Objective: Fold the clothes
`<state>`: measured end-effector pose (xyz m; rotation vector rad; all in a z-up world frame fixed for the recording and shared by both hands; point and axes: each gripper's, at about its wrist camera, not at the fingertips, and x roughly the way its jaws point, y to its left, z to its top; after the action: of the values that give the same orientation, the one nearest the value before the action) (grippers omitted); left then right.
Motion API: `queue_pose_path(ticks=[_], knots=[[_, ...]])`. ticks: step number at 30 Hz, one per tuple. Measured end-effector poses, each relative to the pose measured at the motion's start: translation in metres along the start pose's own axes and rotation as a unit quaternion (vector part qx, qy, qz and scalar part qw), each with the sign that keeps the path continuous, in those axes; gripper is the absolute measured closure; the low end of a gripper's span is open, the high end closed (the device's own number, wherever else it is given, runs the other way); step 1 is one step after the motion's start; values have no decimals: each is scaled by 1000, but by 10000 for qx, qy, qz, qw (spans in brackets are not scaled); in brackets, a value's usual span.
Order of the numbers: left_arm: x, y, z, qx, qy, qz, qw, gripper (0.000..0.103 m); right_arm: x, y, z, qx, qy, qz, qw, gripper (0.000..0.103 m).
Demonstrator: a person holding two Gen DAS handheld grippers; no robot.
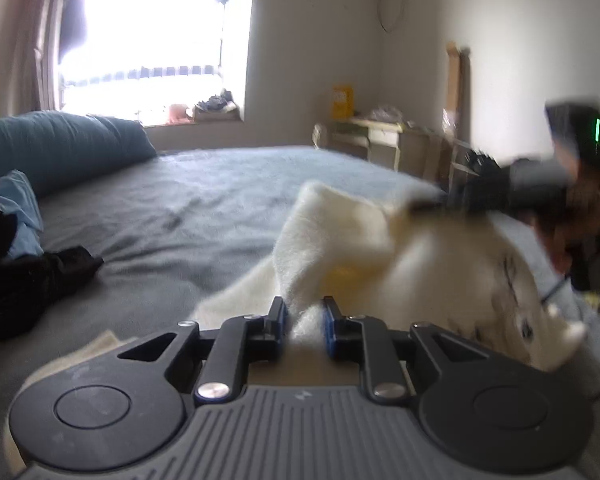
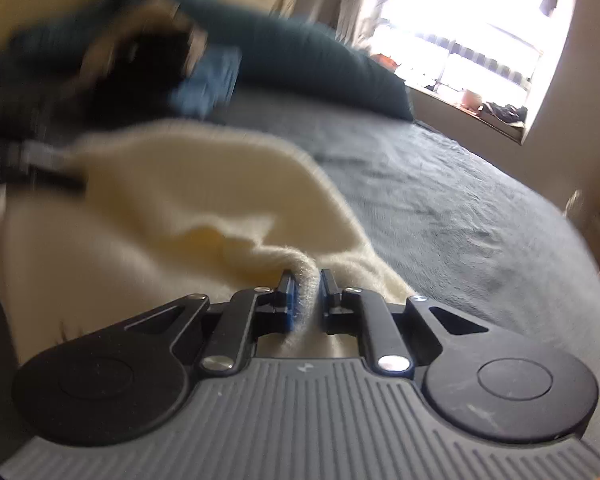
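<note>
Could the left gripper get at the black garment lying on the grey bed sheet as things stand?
Probably not yet: the left gripper is shut on the fluffy cream garment. The black garment lies off to its left across open grey bed sheet.

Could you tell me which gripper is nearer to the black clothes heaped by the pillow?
Left. The left gripper works just beside the black clothes; the right gripper holds the cream garment farther off.

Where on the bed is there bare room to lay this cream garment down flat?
The free patch is the middle of the grey bed, bordered by the teal pillow, the window wall and the cream garment. It is crowded near the pillow, where dark clothes and a blue item lie.
</note>
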<state>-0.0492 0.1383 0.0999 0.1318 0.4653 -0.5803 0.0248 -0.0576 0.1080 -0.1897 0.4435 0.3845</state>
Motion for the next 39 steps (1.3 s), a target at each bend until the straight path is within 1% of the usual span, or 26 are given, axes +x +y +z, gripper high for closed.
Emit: queue_pose_path(ticks=[1,2,3,4,6,7,8,10,13,14,15,16,17,18,21,22,24,26,27,28,29,30,32,33,36,39], knots=[[1,-3,0,136,43,2,9999,77,-10,-7,2,421,-253,145,9987,94],[2,-7,1,269,38,17,9996,68,-21,-17,4,888,-476,372,9942,94],[1,-10,3,378,-31,40,9993,64,-30,-25,4,1299,-650,584,9877,94],[1,-13,6,472,-101,58,9988,61,-39,-31,1,1631,-781,743,9807,95],[3,-17,13,566,-251,64,9981,47,-53,-43,-8,2221,-1005,1039,9643,95],[4,-20,17,617,-321,70,9976,36,-59,-48,-13,2483,-1101,1184,9551,95],[7,-23,20,680,-379,87,9969,30,-64,-53,-19,2683,-1185,1317,9469,95],[13,-32,26,864,-451,60,9952,27,-76,-60,-31,3006,-1267,1462,9339,95],[25,-48,31,1211,-437,-65,9917,28,-87,-62,-39,3238,-1398,1589,9222,95],[29,-52,32,1294,-413,-94,9907,37,-94,-63,-41,3251,-1472,1629,9198,95],[32,-54,33,1300,-360,-160,9907,54,-99,-62,-41,3201,-1517,1594,9215,97],[35,-55,34,1282,-302,-236,9910,64,-104,-61,-41,3138,-1556,1544,9238,103],[38,-53,36,1189,-229,-326,9921,85,-109,-60,-40,3075,-1595,1493,9261,103],[40,-49,36,1082,-166,-377,9933,99,-114,-60,-40,3011,-1634,1442,9283,103],[40,-38,36,804,-91,-435,9958,101,-129,-57,-38,2819,-1750,1289,9345,103],[39,-32,35,663,-84,-460,9967,102,-128,-55,-38,2716,-1678,1204,9400,100],[32,-21,37,418,-132,-467,9979,102,-124,-50,-36,2441,-1486,954,9535,100],[25,-12,39,240,-200,-467,9984,102,-117,-43,-35,2090,-1292,611,9674,85],[22,-9,39,234,-224,-462,9984,102,-111,-40,-36,1911,-1181,490,9732,57],[20,-9,39,302,-223,-458,9982,100,-103,-37,-36,1727,-1097,341,9782,28],[17,-8,39,370,-222,-455,9980,93,-94,-33,-36,1490,-1033,178,9833,19],[16,-8,37,450,-208,-431,9978,87,-85,-29,-35,1188,-982,46,9880,13],[14,-10,29,678,-108,-259,9973,48,-65,-23,-33,688,-799,-108,9944,11],[14,-11,24,805,-48,-163,9966,36,-55,-21,-31,443,-703,-181,9964,9],[20,-12,6,1144,253,51,9931,34,-36,-21,-30,88,-397,4,9992,3],[31,-5,0,1000,371,122,9942,34,-15,-27,-28,9,-113,148,9998,2]])
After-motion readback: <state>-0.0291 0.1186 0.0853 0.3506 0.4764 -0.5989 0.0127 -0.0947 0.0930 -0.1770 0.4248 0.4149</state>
